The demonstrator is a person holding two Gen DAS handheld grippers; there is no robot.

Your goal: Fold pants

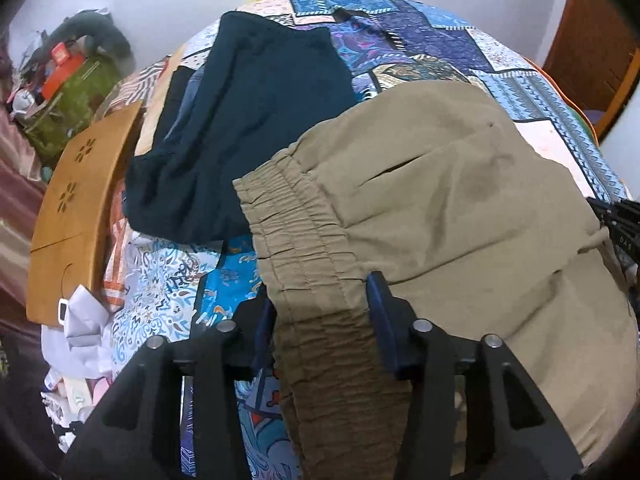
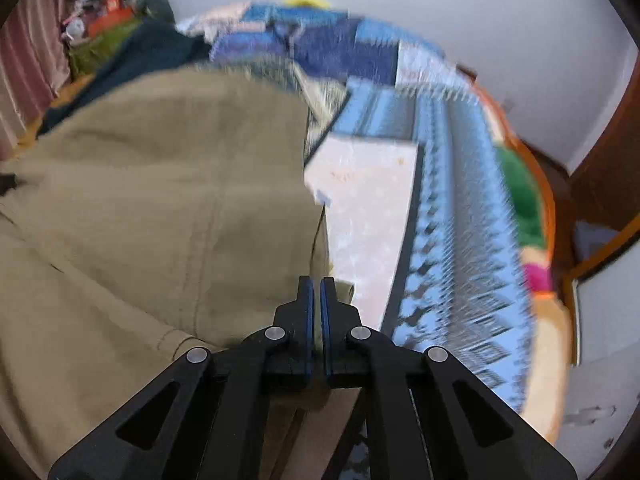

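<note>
Khaki pants with an elastic waistband lie on a patchwork bedspread. My left gripper has its blue-padded fingers on either side of the gathered waistband and is shut on it. In the right wrist view the pants fill the left half, blurred. My right gripper has its fingers pressed nearly together at the pants' right edge, and a thin fold of khaki cloth shows just past the tips. The right gripper's black frame shows at the right edge of the left wrist view.
A dark teal garment lies on the bed beyond the waistband. A brown cardboard piece and white cloth sit at the left. Clutter with a green bag stands by the wall. The bed's right edge meets a wooden frame.
</note>
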